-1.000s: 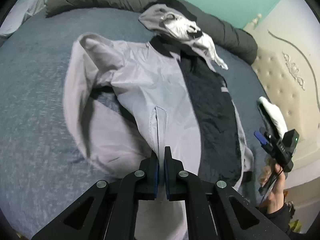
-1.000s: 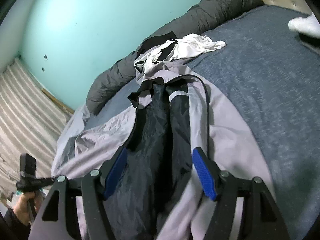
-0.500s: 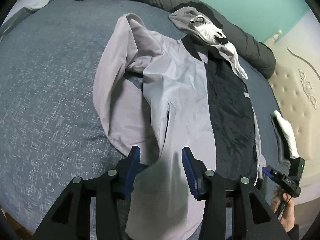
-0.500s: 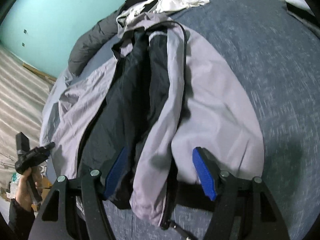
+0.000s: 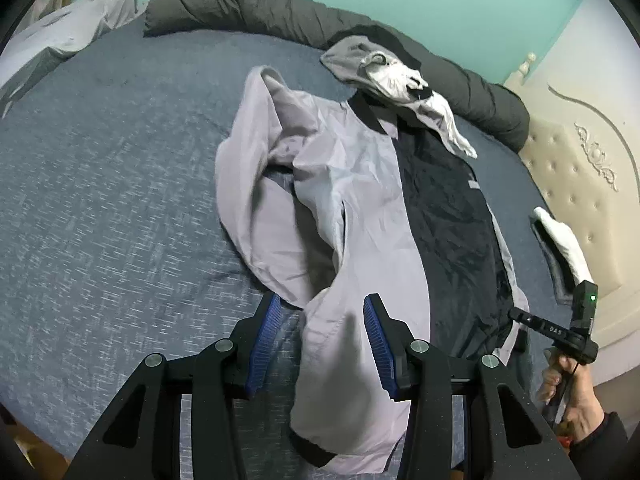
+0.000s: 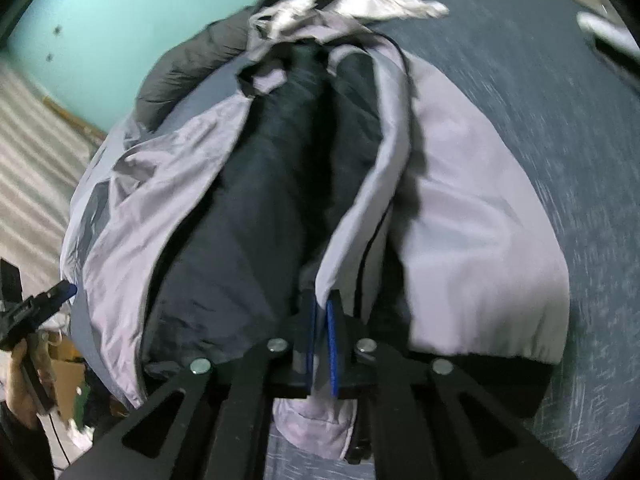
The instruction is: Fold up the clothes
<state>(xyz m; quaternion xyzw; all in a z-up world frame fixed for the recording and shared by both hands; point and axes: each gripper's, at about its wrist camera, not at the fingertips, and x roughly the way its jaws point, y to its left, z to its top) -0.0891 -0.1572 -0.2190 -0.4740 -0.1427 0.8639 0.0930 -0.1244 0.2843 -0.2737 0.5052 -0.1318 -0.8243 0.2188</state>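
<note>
A light grey jacket (image 5: 360, 200) with a black lining lies open on the blue-grey bed (image 5: 100, 200), hood toward the far side. My left gripper (image 5: 322, 304) is open over the near hem. A fold of grey hem fabric lies between its blue pads, and bedspread shows beside the left pad. My right gripper (image 6: 321, 308) has its jaws closing to a thin slit, and they pinch the jacket (image 6: 260, 200) at the grey front edge near the hem. Each gripper shows at the rim of the other's view, held in a hand (image 5: 568, 396).
A rolled dark grey duvet (image 5: 260, 12) runs along the far side of the bed below a teal wall. A white garment (image 5: 400, 80) lies on the hood. A cream tufted headboard (image 5: 580, 168) stands on the right, with a white-and-dark item (image 5: 560, 240) beside it.
My left gripper went from shut to open and now straddles the hem fold. My right gripper, open before, has shut on the jacket's front edge. Both moved in toward the near hem.
</note>
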